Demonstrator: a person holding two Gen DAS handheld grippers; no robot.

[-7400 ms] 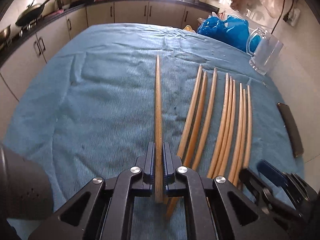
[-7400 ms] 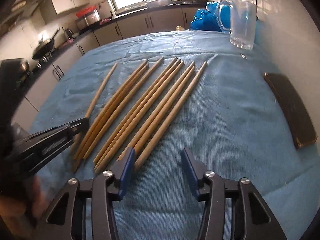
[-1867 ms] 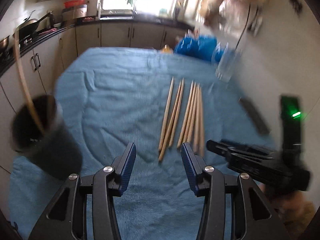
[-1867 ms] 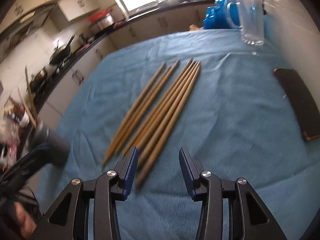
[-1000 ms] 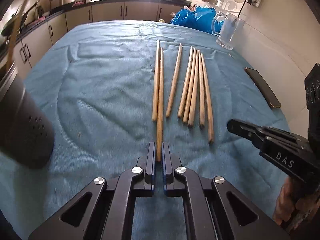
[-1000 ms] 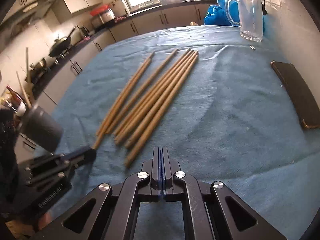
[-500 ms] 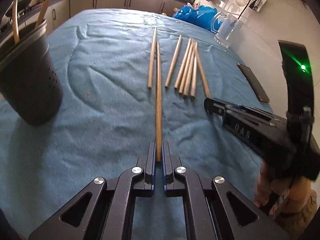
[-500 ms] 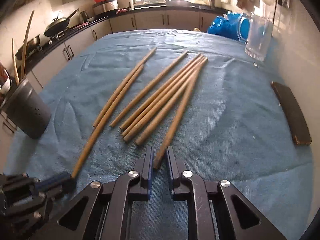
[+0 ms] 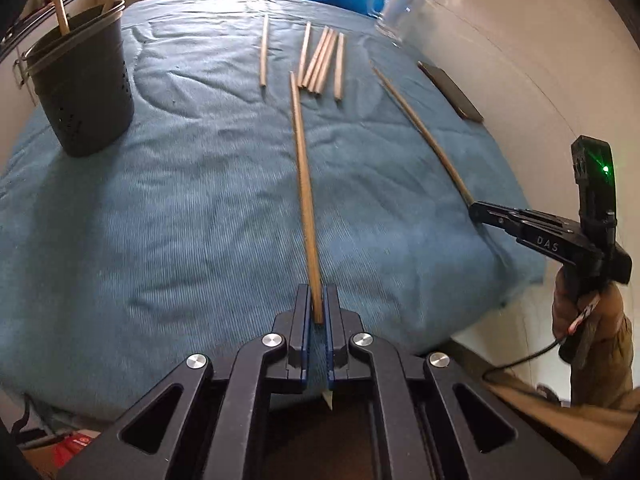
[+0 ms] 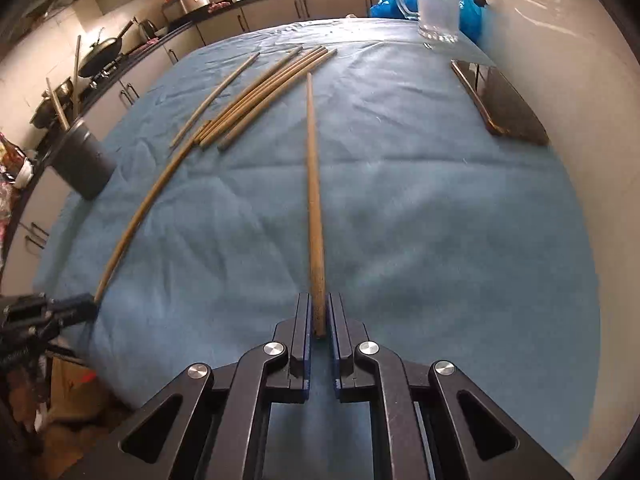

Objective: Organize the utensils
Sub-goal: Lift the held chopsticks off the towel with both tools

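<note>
Both pairs of fingers are clamped, each on the near end of one wooden chopstick. Left gripper holds a chopstick that points away over the blue cloth; right gripper grips another chopstick the same way. Five more chopsticks lie on the cloth further away — four close together, one apart. At the left stands a dark perforated holder with sticks in it. A phone and a glass jug are near the wall.

Legible text: white letters "DAS" on the side of the black right gripper, seen in the left wrist view. Nothing else readable.
</note>
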